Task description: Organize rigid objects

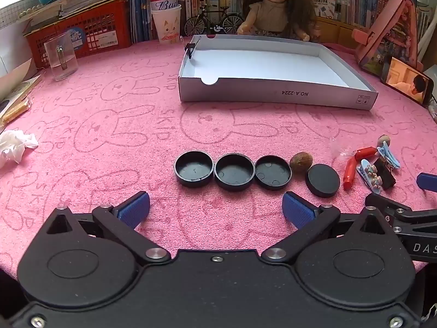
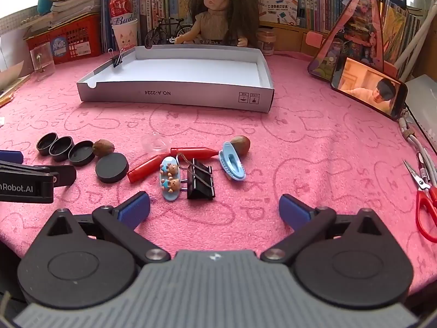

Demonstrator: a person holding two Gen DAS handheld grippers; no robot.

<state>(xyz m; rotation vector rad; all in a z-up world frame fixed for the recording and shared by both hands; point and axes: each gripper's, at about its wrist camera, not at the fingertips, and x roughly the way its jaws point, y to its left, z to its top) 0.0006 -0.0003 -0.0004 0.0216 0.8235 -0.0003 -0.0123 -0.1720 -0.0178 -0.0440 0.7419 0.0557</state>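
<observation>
Three black caps (image 1: 234, 175) lie open side up in a row on the pink cloth, with a fourth black cap (image 1: 323, 179) flat side up and a walnut (image 1: 300, 161) beside them. My left gripper (image 1: 215, 210) is open and empty just in front of the row. In the right wrist view, two red pen caps (image 2: 194, 152), a bear hair clip (image 2: 170, 178), a black binder clip (image 2: 200, 182), a blue hair clip (image 2: 232, 163) and a second nut (image 2: 241, 145) lie ahead of my open, empty right gripper (image 2: 214, 208). A white box lid (image 1: 273, 93) stands further back.
A small binder clip (image 2: 118, 59) grips the lid's left wall. A doll (image 1: 274, 8), model bicycle, cup, can and red basket (image 1: 82, 37) line the back. A glass (image 1: 60, 57) stands left, crumpled tissue (image 1: 15, 145) nearer. A phone (image 2: 368, 88) and red scissors (image 2: 424, 202) are right.
</observation>
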